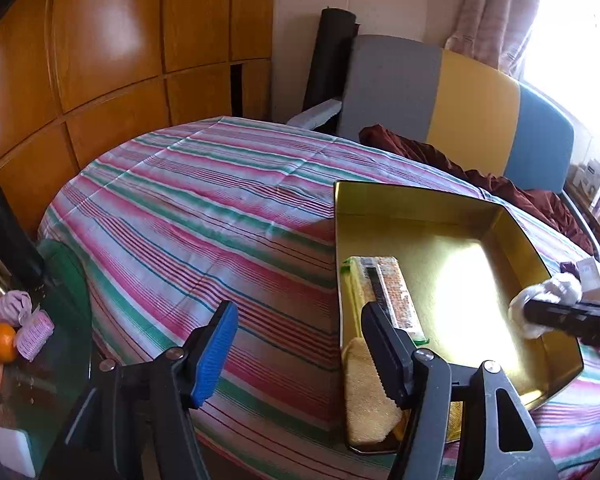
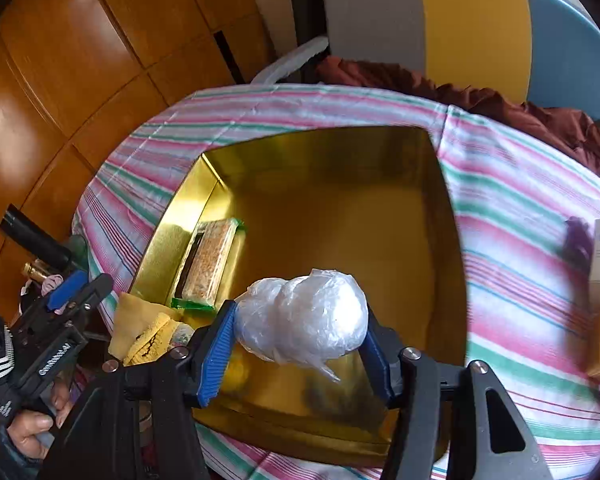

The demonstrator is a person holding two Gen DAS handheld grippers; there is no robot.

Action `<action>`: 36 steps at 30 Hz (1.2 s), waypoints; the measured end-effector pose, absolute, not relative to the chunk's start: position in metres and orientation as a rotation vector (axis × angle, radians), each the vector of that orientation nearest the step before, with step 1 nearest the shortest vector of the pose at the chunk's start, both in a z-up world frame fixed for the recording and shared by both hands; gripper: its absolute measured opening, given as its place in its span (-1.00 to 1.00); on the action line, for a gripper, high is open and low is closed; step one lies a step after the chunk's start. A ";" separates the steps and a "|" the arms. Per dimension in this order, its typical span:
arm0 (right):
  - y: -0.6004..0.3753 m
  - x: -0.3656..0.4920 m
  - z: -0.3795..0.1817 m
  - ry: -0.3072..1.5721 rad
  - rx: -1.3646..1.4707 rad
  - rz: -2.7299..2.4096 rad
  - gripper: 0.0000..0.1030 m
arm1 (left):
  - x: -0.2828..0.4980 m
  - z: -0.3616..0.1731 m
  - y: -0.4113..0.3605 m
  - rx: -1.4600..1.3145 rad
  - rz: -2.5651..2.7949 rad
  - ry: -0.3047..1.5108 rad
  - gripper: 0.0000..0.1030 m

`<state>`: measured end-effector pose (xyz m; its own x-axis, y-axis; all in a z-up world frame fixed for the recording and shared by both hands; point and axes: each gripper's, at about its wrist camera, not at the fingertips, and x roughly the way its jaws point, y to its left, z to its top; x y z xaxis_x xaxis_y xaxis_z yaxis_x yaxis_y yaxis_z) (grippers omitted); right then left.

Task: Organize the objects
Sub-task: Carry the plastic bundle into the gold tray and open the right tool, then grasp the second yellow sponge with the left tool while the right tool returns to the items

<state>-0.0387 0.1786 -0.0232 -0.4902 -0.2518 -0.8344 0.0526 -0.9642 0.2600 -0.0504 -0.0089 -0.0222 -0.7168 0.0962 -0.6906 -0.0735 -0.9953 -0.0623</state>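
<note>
Right claw grips plastic bundle over striped tablecloth.

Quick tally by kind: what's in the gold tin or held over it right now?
Snack packet, lying in the tin: 1
Yellow sponge, in the tin's near corner: 1
White plastic-wrapped bundle, clamped in the right gripper over the tin: 1
Total: 3
</note>
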 end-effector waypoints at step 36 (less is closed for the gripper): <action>0.201 -0.008 -0.014 -0.462 1.327 -2.706 0.68 | -0.050 -0.026 -0.004 -1.153 2.778 -0.093 0.71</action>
